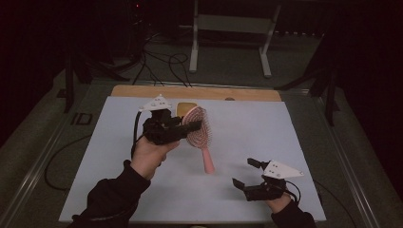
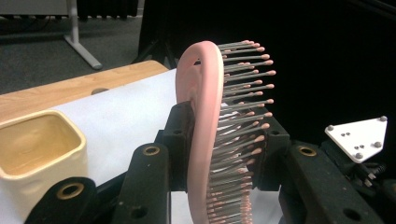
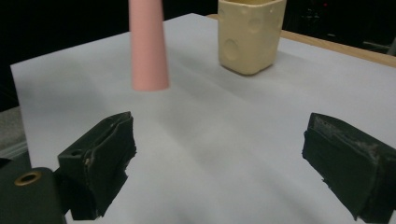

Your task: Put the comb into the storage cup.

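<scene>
A wooden table (image 1: pixel 142 90) is covered by a pale sheet (image 1: pixel 109 156), with dark floor and a metal frame behind it.

On the far part of the sheet stands a square cream cup (image 1: pixel 184 107), open top up, with round dimples in its walls like cheese holes.

Just this side of the cup, a pink brush (image 1: pixel 199 133) is held up off the sheet. The left gripper (image 1: pixel 187 128) is clamped on the brush head, one jaw on the smooth back and the other among the pink-tipped bristles. The brush's long axis runs from the head, up near the cup, down and toward the person. The handle end hangs free above the sheet and does not seem to touch it.

The right gripper (image 1: pixel 247 172) sits low near the front right edge of the sheet, jaws wide apart, holding nothing. From it, the handle end lies forward and to the left, and the cup stands farther off behind. It looks like the nearer hand for taking the handle. The left gripper is the nearer one to the cup.

No brand, label or writing can be read on anything.
</scene>
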Available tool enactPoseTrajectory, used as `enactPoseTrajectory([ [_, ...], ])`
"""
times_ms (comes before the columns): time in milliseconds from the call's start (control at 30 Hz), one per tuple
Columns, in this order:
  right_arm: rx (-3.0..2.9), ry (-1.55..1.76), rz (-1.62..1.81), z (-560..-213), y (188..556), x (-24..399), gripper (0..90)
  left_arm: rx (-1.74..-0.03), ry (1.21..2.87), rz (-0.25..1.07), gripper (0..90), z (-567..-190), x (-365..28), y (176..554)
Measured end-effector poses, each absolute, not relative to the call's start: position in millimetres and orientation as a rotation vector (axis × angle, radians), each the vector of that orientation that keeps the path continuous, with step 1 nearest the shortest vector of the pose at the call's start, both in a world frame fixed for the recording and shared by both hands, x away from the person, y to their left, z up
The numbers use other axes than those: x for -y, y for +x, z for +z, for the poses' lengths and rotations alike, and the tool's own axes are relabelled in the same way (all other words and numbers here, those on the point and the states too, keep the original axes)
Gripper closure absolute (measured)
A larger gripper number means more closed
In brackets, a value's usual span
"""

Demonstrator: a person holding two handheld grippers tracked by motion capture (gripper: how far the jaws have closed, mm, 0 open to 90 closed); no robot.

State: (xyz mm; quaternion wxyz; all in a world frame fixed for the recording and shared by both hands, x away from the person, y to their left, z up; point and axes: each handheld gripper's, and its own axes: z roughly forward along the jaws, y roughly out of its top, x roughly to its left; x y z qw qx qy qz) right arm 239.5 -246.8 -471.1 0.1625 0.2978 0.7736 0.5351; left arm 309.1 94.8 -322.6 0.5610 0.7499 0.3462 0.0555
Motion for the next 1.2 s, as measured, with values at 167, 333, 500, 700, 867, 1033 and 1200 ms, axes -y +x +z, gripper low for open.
enactPoseTrajectory([
  [167,-2.216,0.850,1.535,-472.0,239.0,244.3,8.8,-0.818,1.753,0.151,66.0,-316.5,-103.7,311.3],
  [333,-2.222,0.853,1.529,-472.5,238.9,244.2,8.8,-0.806,1.732,0.172,66.0,-307.1,-110.7,314.0],
  [500,-2.221,0.854,1.532,-472.3,239.2,244.3,8.8,-0.800,1.721,0.185,66.0,-299.1,-114.5,316.9],
  [700,-2.223,0.853,1.531,-471.6,238.5,243.8,8.8,-0.806,1.717,0.212,66.0,-292.6,-118.3,320.2],
  [867,-2.221,0.847,1.542,-470.9,238.0,243.4,8.9,-0.819,1.703,0.232,66.0,-287.4,-122.1,325.6],
  [1033,-2.209,0.853,1.542,-470.0,237.7,243.8,8.9,-0.825,1.698,0.250,66.0,-281.6,-123.0,331.0],
  [1200,-2.208,0.850,1.546,-469.3,237.4,244.5,8.9,-0.829,1.692,0.263,66.0,-276.8,-123.7,335.5],
])
